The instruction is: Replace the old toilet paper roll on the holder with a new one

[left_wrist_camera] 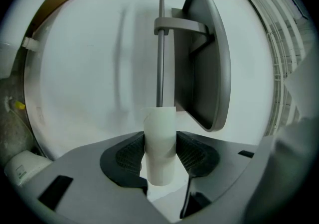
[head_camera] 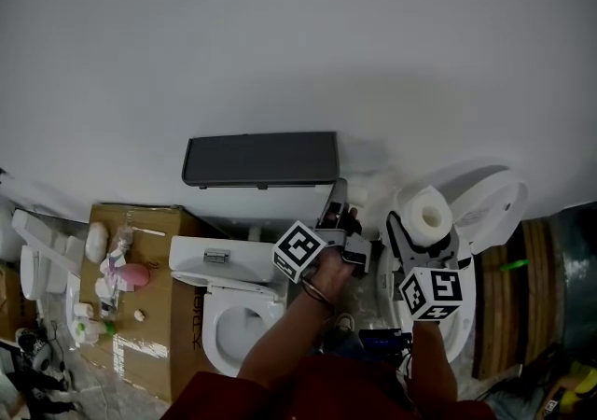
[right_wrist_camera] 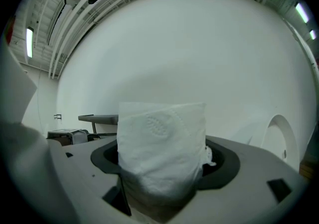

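Note:
A dark grey toilet paper holder [head_camera: 261, 159] is fixed to the white wall. In the left gripper view its thin rod [left_wrist_camera: 160, 49] and flat cover [left_wrist_camera: 209, 54] stand straight ahead. My left gripper [left_wrist_camera: 159, 156] is shut on a bare pale cardboard tube [left_wrist_camera: 159, 138]. The tube hides the rod's near end, so I cannot tell whether it is still threaded on. My right gripper [right_wrist_camera: 162, 180] is shut on a full white toilet paper roll [right_wrist_camera: 162, 143]. In the head view the roll [head_camera: 427, 216] is to the right of the left gripper [head_camera: 338, 211], below the holder's right end.
A white toilet [head_camera: 229, 320] with its cistern [head_camera: 219, 259] sits below the holder. Left of it, a cardboard box [head_camera: 149, 334] carries several small items. A white round object [head_camera: 490, 203] stands at the right by a wooden strip [head_camera: 527, 278].

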{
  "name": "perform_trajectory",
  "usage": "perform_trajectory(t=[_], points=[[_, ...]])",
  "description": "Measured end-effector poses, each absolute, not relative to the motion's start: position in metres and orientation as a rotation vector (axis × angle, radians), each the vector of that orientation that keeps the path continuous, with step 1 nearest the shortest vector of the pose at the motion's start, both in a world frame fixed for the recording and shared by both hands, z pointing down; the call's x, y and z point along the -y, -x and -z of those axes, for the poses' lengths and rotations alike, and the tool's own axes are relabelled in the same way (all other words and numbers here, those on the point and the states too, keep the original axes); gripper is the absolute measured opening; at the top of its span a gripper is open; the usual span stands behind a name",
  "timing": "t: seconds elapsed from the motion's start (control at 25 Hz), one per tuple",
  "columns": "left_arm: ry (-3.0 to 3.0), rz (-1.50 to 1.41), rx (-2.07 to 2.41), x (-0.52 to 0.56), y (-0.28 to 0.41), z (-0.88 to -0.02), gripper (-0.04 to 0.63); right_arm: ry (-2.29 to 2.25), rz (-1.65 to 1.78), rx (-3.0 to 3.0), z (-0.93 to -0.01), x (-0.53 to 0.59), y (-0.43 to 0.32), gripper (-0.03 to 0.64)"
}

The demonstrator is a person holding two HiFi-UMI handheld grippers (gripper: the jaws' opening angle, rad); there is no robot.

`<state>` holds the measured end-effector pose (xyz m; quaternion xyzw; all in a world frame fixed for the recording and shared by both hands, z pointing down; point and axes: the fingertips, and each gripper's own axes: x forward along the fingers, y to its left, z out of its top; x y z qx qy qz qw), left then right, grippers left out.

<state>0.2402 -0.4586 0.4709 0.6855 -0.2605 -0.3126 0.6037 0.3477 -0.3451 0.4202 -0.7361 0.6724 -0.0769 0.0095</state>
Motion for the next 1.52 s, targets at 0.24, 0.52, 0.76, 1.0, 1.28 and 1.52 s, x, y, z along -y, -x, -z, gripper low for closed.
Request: perform_trajectory(t=[0.24,0.52,0.76,1.0,1.28,1.52], points=[[-1.587,0.682,0.557,0.438,-0.257,-0.470,0.212,2.339,0.237,-2.046,-0.421,0.333,-0.366,0.393],[-1.600,0.691,0.499,0.412,-0.254,-0.458,0.210,2.328,0.245,-2.048,-0.421,0.330,-0.366,0.393],[-1.735,0.693,0.549,0.397,-0.222,-0.440,0.209,2.279,0.256,-2.074,-0.420,0.334,-0.355,0.393],[-2.224,0.523,0.946,0.400,-0.165,-0.421,0.207,2.221,0.263,-2.149,-0.422,0.346,-0.329,0.393],[-2.718,0.081,1.536,0.401,-0.123,-0.403,0.204,2.156,0.276,-2.224,-0.423,0.358,-0.297,0.393],[-2.709,0.034,1.597,0.400,-0.109,-0.407,0.204,2.078,0.365,-2.205,-0.430,0.370,-0.282,0.393]])
